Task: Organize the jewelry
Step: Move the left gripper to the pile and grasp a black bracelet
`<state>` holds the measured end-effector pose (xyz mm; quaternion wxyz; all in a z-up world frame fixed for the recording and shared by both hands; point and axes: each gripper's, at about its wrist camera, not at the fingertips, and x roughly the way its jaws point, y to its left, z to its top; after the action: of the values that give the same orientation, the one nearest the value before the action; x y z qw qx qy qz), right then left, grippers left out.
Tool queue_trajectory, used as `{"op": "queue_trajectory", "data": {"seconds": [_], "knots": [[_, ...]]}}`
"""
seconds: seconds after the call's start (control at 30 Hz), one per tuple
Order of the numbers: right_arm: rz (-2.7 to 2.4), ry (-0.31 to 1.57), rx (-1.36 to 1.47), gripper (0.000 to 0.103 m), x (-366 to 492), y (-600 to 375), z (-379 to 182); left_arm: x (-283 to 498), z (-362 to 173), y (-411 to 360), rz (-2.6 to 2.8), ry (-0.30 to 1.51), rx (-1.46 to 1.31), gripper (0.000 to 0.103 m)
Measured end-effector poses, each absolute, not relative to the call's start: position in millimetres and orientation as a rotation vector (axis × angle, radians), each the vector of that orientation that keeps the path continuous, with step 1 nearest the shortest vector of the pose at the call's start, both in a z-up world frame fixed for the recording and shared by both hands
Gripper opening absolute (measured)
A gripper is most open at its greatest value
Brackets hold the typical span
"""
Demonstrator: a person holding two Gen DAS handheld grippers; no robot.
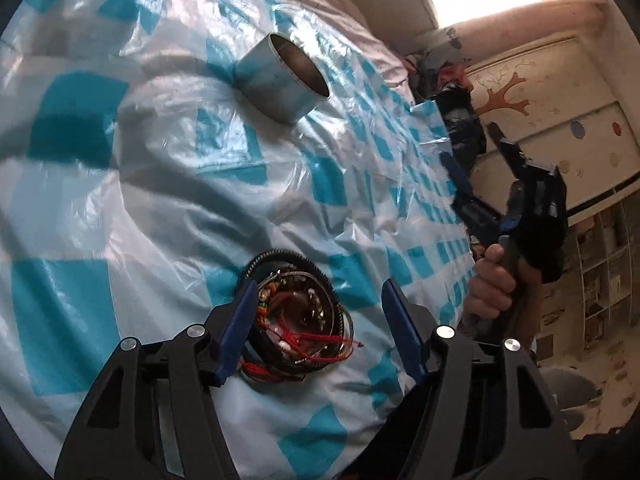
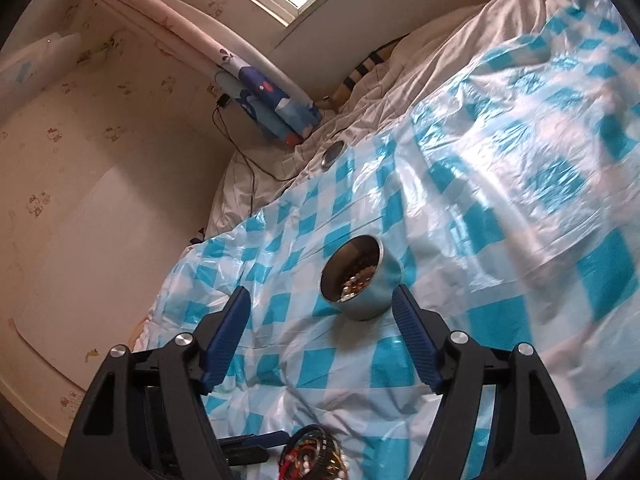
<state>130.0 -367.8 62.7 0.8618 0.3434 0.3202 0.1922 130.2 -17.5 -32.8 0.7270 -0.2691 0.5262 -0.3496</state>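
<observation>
Organizing jewelry on a bed covered with a blue-and-white checked plastic sheet [image 1: 168, 200]. The left gripper [image 1: 316, 320] stands spread over a tangled pile of jewelry [image 1: 298, 320]: bangles, beaded strands and red cord heaped on the sheet. Its left finger lies against the pile's edge; the right finger stands apart from it, so nothing is pinched. The round metal tin [image 2: 360, 276], upright and already holding some beads, sits further up the sheet, well apart from the pile. The right gripper [image 2: 320, 336] is also spread and empty, aimed at the tin, whose base lies near its right finger.

The step in hand appears to be taking a piece from the pile for the tin. Done well, the left gripper would close on one bangle or strand rather than the whole knot, since the red cord probably links several pieces. A slow lift would reveal snags early. The thin sheet may slide, so the right gripper could steady the tin.
</observation>
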Motion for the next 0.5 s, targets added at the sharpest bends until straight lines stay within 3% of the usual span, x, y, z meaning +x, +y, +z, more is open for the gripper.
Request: {"op": "queue_trajectory", "data": {"seconds": [0.2,0.5], "knots": [[0.373,0.658,0.693,0.071,118,-383,71,127,-28,-23,-0.660,1.167,-0.451,0.054],[0.365,0.656,0.671,0.073,111,-389,77,135,-25,7,-0.596,1.128,-0.527,0.054]]}}
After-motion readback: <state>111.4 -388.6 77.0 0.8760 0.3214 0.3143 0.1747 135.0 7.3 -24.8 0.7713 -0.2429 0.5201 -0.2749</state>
